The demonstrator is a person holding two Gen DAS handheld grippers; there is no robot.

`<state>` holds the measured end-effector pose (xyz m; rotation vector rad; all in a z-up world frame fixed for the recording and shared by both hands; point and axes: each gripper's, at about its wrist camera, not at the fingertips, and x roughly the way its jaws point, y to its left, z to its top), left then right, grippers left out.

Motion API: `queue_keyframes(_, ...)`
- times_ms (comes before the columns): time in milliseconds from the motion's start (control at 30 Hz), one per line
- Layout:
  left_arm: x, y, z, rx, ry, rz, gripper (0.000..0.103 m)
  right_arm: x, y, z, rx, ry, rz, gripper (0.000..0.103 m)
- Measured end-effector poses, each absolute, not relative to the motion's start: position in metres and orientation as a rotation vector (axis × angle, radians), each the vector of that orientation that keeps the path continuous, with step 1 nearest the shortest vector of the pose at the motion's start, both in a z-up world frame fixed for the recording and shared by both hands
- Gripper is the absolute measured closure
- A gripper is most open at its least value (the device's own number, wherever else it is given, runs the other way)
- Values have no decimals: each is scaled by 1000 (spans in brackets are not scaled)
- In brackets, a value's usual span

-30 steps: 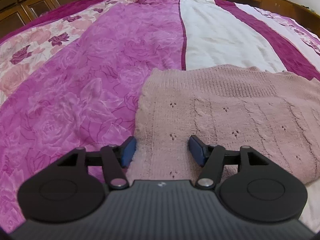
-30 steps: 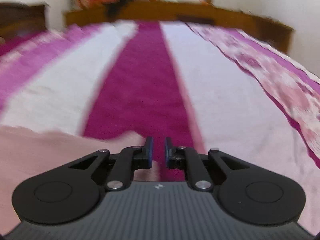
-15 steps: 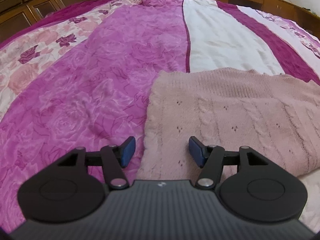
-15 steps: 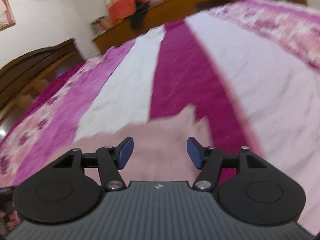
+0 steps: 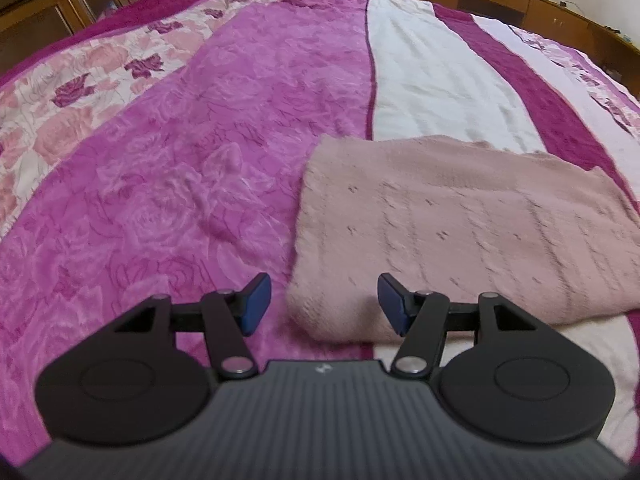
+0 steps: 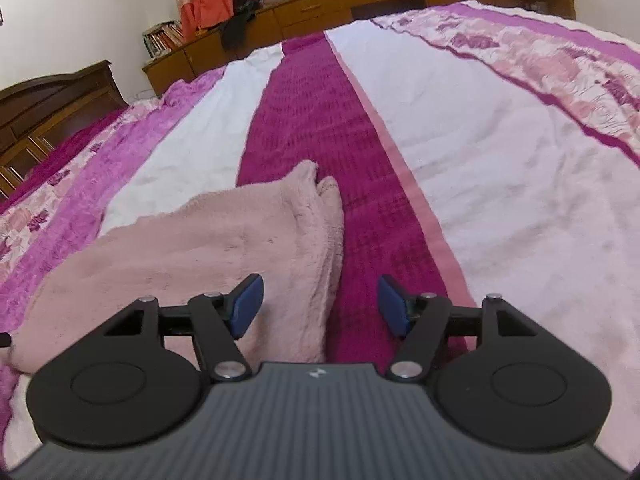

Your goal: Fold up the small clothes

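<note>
Pink knit sweater (image 5: 460, 224) folded on the bedspread (image 5: 200, 160), right edge cut off by frame. Left gripper (image 5: 322, 302) spread, hovering over its near corner, nothing pinched. Right gripper (image 6: 318, 306) just opening, spread, holding nothing, over sweater's right edge.

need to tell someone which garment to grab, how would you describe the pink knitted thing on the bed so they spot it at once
Start from the big bed with the pink, magenta and white striped floral bedspread. Near its close edge lies the folded dusty-pink knitted sweater, straddling the purple rose band and the white stripe. It is the only garment lying on the bedspread, fuzzy, with rows of small eyelet holes.
</note>
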<state>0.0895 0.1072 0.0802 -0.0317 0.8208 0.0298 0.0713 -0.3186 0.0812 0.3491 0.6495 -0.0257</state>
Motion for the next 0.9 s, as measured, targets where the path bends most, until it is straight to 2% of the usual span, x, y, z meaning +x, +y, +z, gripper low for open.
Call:
queue_keyframes(167,77,100,80,-58,826,13,42,37,-321,96,450,642,-88,31)
queue_keyframes(400,67,91,73,-30,858,20,42,15,-316,77,536,681,-79,31)
queue_keyframes(900,64,80,68,5,900,30,42,89,-344,54,747,771,77,31)
